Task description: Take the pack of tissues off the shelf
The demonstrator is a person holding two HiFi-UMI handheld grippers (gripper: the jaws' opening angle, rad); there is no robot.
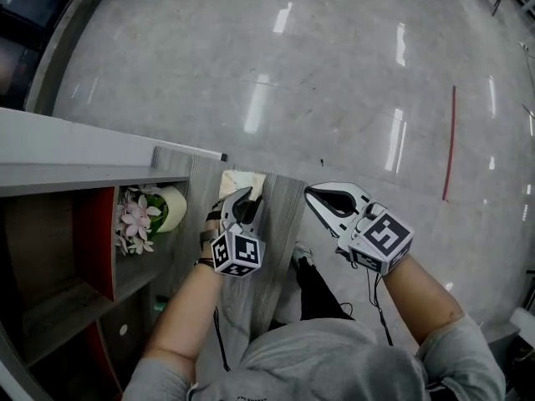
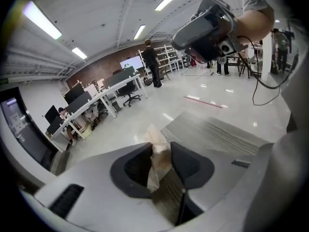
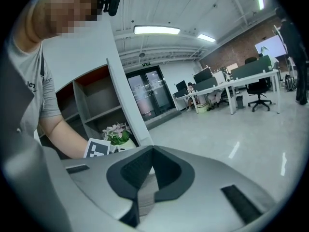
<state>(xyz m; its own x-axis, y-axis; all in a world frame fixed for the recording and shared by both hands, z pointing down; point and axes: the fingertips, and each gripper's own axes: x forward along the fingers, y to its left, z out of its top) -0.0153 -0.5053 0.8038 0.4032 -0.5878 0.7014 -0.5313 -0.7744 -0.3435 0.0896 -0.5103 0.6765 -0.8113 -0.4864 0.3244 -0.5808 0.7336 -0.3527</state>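
The pack of tissues (image 1: 240, 180) is a beige soft packet, and my left gripper (image 1: 248, 197) is shut on it. In the left gripper view the pack (image 2: 160, 151) sits pinched between the two dark pads, its top sticking out past them. It hangs just over a grey wood-grain surface (image 1: 280, 224), to the right of the shelf (image 1: 50, 178); I cannot tell whether it touches. My right gripper (image 1: 309, 193) is shut with nothing in it, a little to the right over the floor. In its own view the right gripper (image 3: 152, 150) shows its tips meeting.
A pot of pink flowers (image 1: 138, 218) stands in a shelf compartment beside the left hand, also seen as the flower pot (image 3: 116, 132). The shelf has red inner panels (image 1: 94, 241). A red tape line (image 1: 450, 144) marks the glossy floor. Desks and people (image 2: 150, 62) are far off.
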